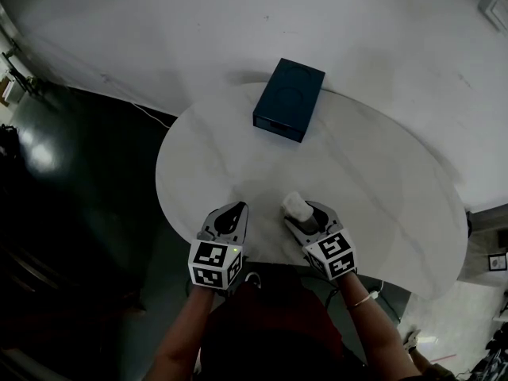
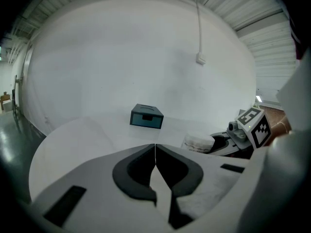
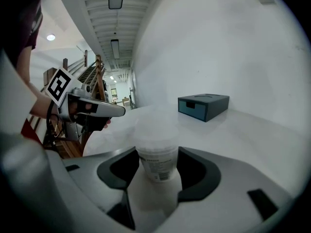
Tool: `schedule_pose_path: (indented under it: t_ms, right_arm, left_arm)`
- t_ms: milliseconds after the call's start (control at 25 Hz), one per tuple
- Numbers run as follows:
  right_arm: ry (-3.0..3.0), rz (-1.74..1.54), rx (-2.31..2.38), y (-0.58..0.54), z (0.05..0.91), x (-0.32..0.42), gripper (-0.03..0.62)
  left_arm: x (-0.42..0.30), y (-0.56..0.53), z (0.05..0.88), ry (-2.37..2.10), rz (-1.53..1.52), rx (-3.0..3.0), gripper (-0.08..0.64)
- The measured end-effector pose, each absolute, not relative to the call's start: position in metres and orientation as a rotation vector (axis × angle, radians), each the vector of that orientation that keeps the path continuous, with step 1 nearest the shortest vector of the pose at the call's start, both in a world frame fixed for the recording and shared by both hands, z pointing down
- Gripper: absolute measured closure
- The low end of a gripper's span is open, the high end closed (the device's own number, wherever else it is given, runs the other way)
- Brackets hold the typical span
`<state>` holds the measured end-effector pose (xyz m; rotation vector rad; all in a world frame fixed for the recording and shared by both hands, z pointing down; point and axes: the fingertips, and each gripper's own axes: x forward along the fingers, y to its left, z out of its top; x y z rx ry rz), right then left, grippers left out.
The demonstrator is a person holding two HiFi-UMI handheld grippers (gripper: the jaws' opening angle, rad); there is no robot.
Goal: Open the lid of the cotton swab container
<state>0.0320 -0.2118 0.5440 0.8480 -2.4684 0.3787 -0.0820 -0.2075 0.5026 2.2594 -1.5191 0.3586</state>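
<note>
The cotton swab container (image 3: 156, 152), a small translucent white tub with a printed label and a pale lid, stands at the near edge of the round white table (image 1: 381, 173). My right gripper (image 1: 305, 213) is open, its dark pads (image 3: 197, 171) close on either side of the tub. In the head view the container (image 1: 296, 206) shows at that gripper's tip. My left gripper (image 1: 232, 215) is a short way left of it, shut with nothing in it, its pads (image 2: 138, 171) meeting in a line. From the left gripper view the container (image 2: 198, 142) sits to the right.
A dark blue box (image 1: 290, 99) with a drawer front lies at the table's far side, well beyond both grippers; it also shows as the box (image 2: 146, 116) and the box (image 3: 203, 106). A dark floor (image 1: 71, 173) lies left of the table. A white wall rises behind.
</note>
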Motion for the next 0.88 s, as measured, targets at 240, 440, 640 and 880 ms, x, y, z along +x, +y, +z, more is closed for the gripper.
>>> schedule_pose_path:
  t_ms: [240, 440, 640, 880]
  right_arm:
    - [-2.439, 0.331, 0.864, -0.213, 0.547, 0.032, 0.359]
    - [-2.450, 0.295, 0.849, -0.210, 0.547, 0.033, 0.374]
    - [-2.496, 0.321, 0.800, -0.202, 0.541, 0.027, 0.379]
    - [-2.553, 0.290, 0.698, -0.183, 0.524, 0.014, 0.379]
  left_arm:
    - [-0.080, -0.209, 0.502, -1.521, 0.358, 2.264, 0.534]
    - [-0.082, -0.204, 0.499, -1.518, 0.375, 2.282, 0.534]
    - [-0.081, -0.196, 0.491, -1.465, 0.361, 2.348, 0.534]
    - [-0.084, -0.189, 0.475, -1.433, 0.354, 2.419, 0.533]
